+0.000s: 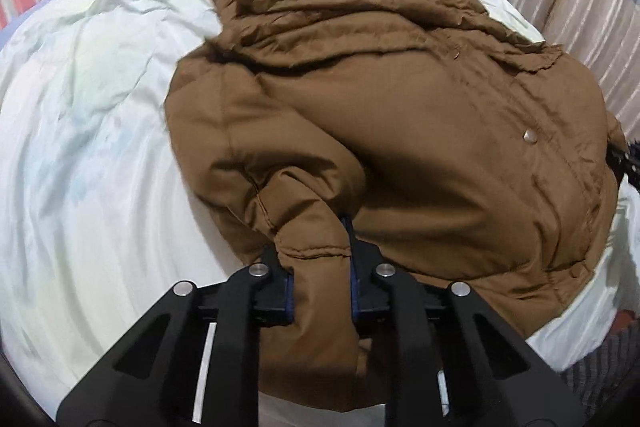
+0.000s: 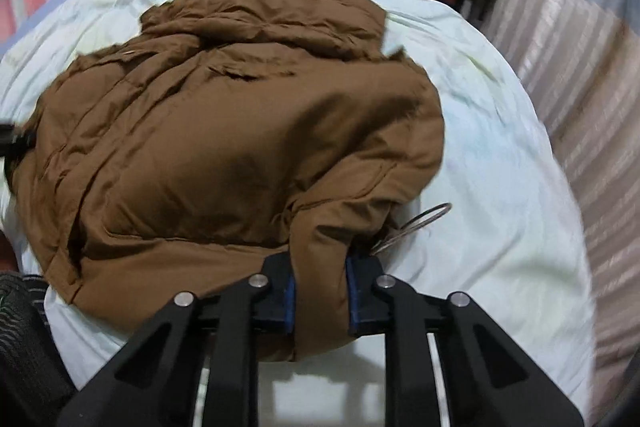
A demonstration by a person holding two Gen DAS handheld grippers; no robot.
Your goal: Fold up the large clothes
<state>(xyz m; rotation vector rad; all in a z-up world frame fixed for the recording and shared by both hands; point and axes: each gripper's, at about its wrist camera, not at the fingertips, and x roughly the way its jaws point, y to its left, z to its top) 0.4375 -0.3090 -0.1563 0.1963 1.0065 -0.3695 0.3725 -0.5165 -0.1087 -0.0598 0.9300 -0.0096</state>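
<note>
1 pale, wrinkled bedsheet (image 1: pixel 80 147) covers the bed. On it lies 1 brown padded jacket (image 1: pixel 420 155), hood at the far end, long axis running away from the cameras. 2 grippers: the left gripper (image 1: pixel 322 267) pinches a sleeve cuff (image 1: pixel 312 239); the right gripper (image 2: pixel 320 287) clamps bunched jacket fabric beside 1 wire ring (image 2: pixel 424 219).
</note>
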